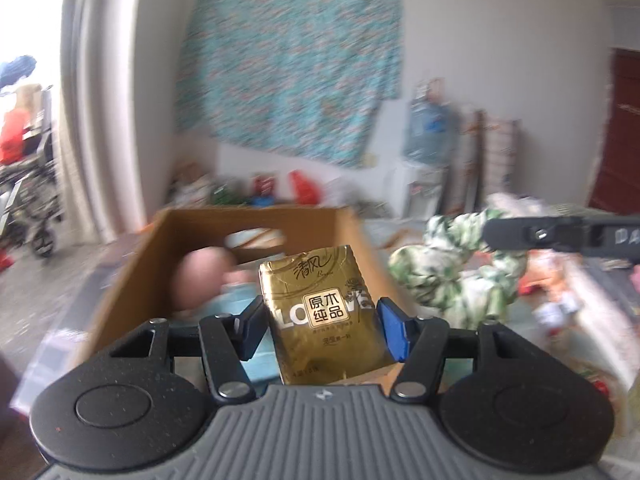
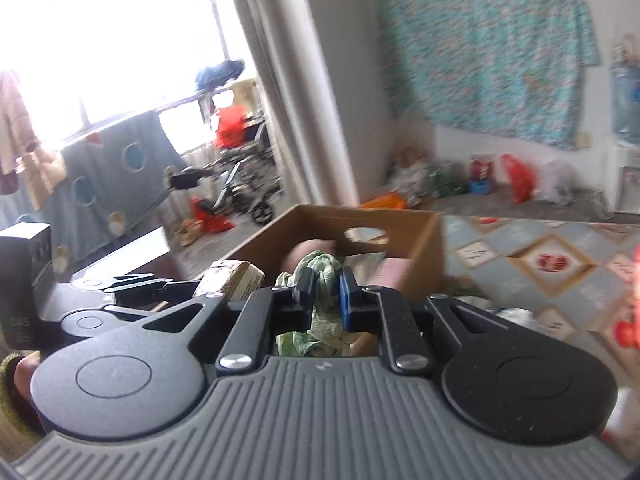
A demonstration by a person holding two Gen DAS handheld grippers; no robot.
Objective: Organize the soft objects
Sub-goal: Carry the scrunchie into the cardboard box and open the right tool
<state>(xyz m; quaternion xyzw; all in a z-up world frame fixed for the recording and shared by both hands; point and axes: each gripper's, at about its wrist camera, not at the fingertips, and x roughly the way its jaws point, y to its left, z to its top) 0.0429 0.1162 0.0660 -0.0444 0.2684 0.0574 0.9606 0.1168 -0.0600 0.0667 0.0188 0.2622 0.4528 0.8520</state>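
Our left claw [image 1: 320,322] stands half open and squeezes a gold tissue pack [image 1: 326,314] by its sides, right above the near edge of the cardboard box [image 1: 256,216]. Our right claw [image 2: 325,296] is pinched almost shut on a green and white cloth [image 2: 322,270], also near the box. We should carry both well over the box before letting go, so they fall inside.

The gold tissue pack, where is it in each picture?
Left wrist view: the gold tissue pack sits centre, gripped between the left jaws.
Right wrist view: it pokes up left of centre, seen from the side.
Shared landmark: the cardboard box behind it.
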